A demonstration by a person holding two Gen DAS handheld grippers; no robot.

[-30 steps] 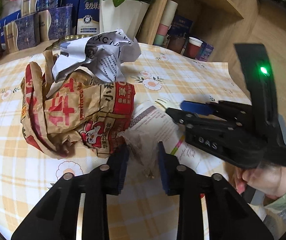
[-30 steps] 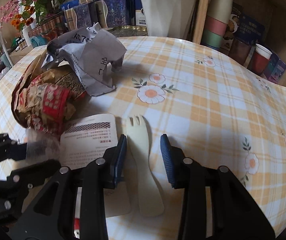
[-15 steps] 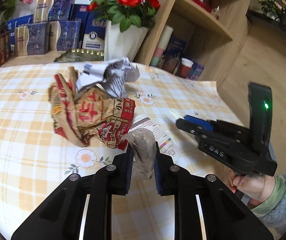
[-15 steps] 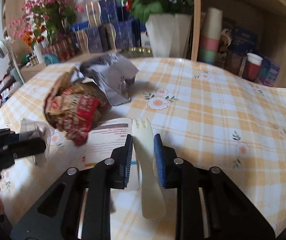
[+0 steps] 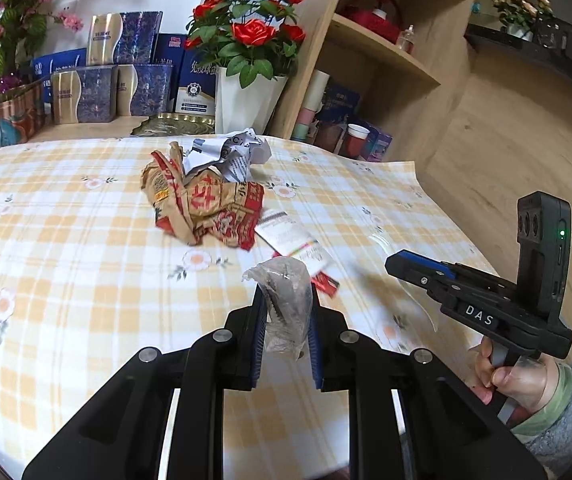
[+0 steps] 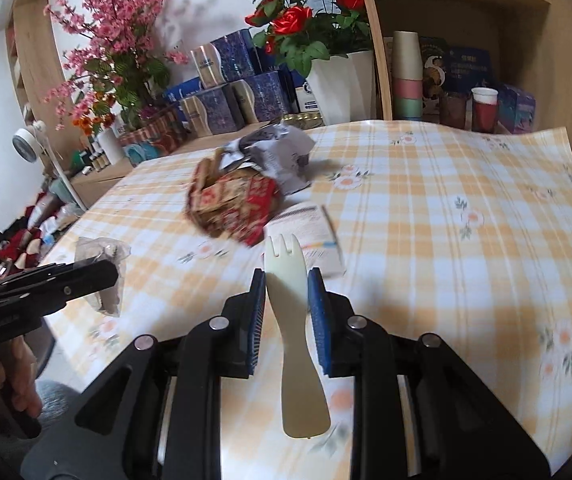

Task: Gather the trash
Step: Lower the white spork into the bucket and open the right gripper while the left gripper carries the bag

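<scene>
- The left gripper (image 5: 285,320) is closed tight on a crumpled clear plastic wrapper (image 5: 286,304). The wrapper is up off the table (image 5: 66,280).
- The right gripper (image 6: 286,300) is closed tight on a cream plastic fork (image 6: 292,320). Its prongs point away, and it is up in the air too.
- More trash lies on the checked table: a crumpled red and brown bag (image 5: 206,208), a scrunched white paper (image 5: 230,152) just behind it, and a flat printed paper (image 5: 294,240) beside the bag.
</scene>
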